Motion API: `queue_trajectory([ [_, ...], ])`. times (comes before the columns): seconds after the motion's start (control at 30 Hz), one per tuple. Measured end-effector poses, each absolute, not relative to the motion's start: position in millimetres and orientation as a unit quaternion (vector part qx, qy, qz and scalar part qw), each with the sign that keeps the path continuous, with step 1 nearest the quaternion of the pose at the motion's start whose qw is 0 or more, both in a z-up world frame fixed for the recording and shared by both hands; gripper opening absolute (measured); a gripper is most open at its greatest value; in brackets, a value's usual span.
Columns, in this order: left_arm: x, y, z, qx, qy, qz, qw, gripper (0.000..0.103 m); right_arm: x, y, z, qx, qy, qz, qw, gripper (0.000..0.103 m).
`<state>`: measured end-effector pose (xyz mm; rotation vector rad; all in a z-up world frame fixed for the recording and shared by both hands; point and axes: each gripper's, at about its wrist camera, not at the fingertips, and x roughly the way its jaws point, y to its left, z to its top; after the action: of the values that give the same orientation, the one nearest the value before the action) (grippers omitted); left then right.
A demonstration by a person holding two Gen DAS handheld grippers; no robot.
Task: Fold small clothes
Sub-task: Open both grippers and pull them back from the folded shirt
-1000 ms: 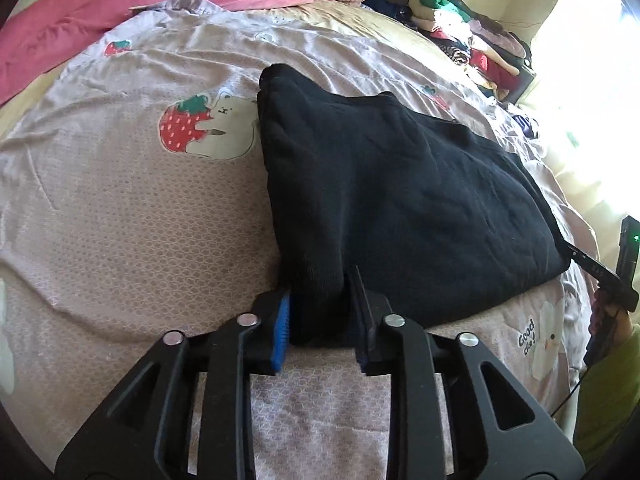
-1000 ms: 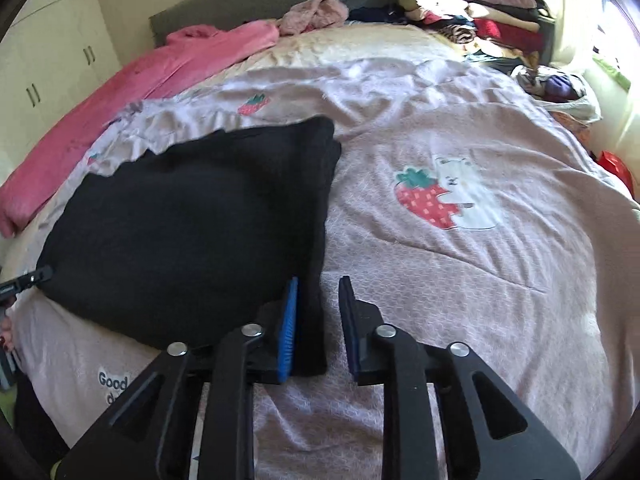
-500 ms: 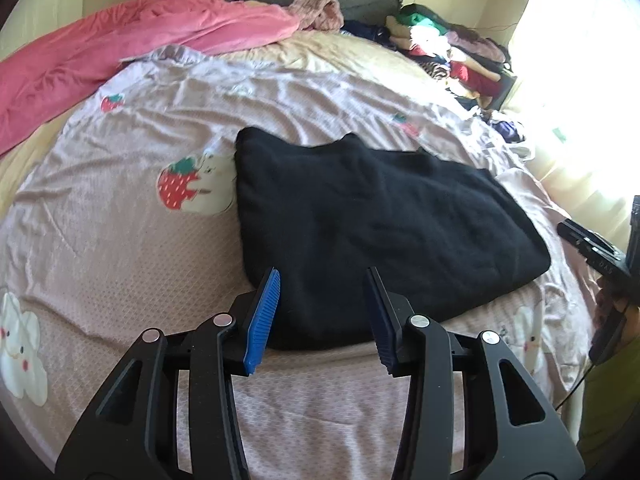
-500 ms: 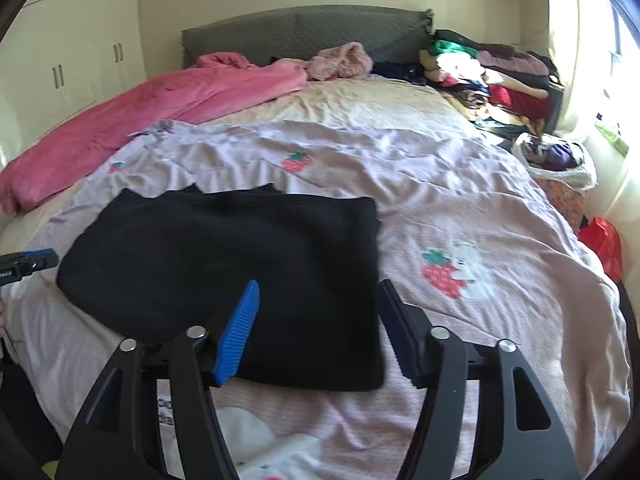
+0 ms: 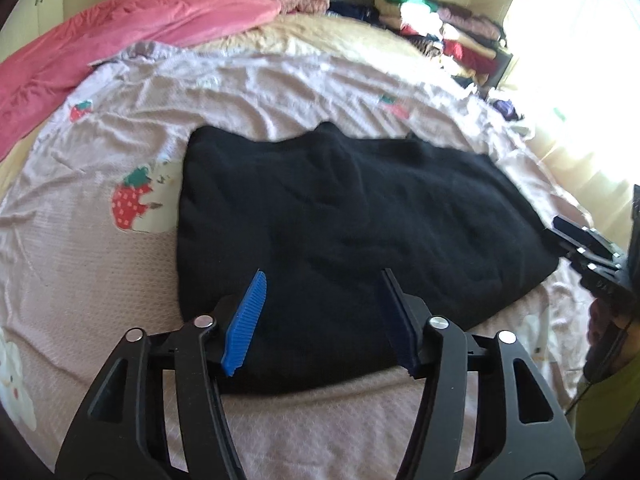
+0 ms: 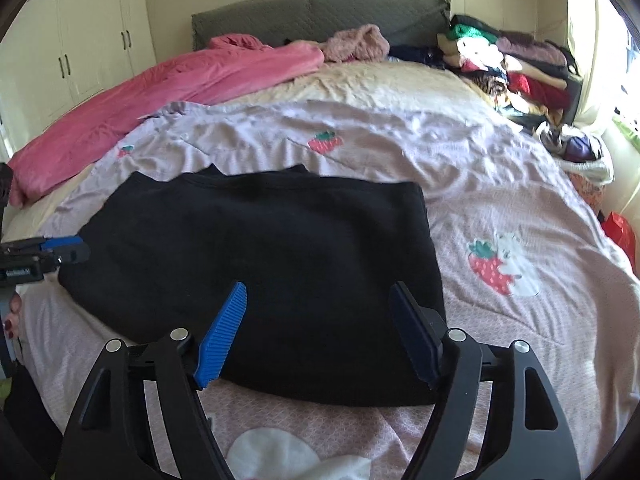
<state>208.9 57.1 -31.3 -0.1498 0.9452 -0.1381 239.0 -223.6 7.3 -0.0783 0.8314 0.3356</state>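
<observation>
Your left gripper [image 5: 320, 316] and right gripper [image 6: 318, 330] both hang with fingers spread and empty over the near edge of the black garment [image 6: 264, 264], which lies folded on the bedspread [image 6: 520, 208] with its long axis running side to side between them.

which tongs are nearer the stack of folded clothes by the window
Right. The right tongs are at the black garment's end toward the clothes stack; the left tongs are at the opposite end, toward the pink blanket.
</observation>
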Motion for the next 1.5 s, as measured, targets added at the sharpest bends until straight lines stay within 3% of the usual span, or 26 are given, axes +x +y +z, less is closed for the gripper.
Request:
queue_trajectory([
  [0.23, 213.6, 55.6, -63.4, -0.047, 0.474, -0.051, 0.878, 0.051, 260.2, -226.8, -45.8, -0.048, 0.475, 0.128, 0.869, 0.074],
  [0.53, 208.6, 60.8, -53.2, -0.067, 0.466, -0.060, 0.880, 0.052, 246.3, -220.9, -20.9, -0.037, 0.447, 0.129, 0.884, 0.076],
  [0.93, 198.9, 76.6, -28.5, -0.104, 0.443, -0.071, 0.888, 0.063, 224.2, -196.2, 23.1, -0.041, 0.400, 0.148, 0.904, 0.090],
  [1.23, 193.1, 115.7, -11.6, -0.129, 0.419, -0.052, 0.897, 0.076, 210.4, -136.8, 41.0, -0.075, 0.378, 0.201, 0.901, 0.091],
  [1.5, 189.4, 154.3, -8.0, -0.160, 0.403, -0.040, 0.900, 0.078, 196.5, -67.4, 38.9, -0.112, 0.370, 0.251, 0.888, 0.091],
])
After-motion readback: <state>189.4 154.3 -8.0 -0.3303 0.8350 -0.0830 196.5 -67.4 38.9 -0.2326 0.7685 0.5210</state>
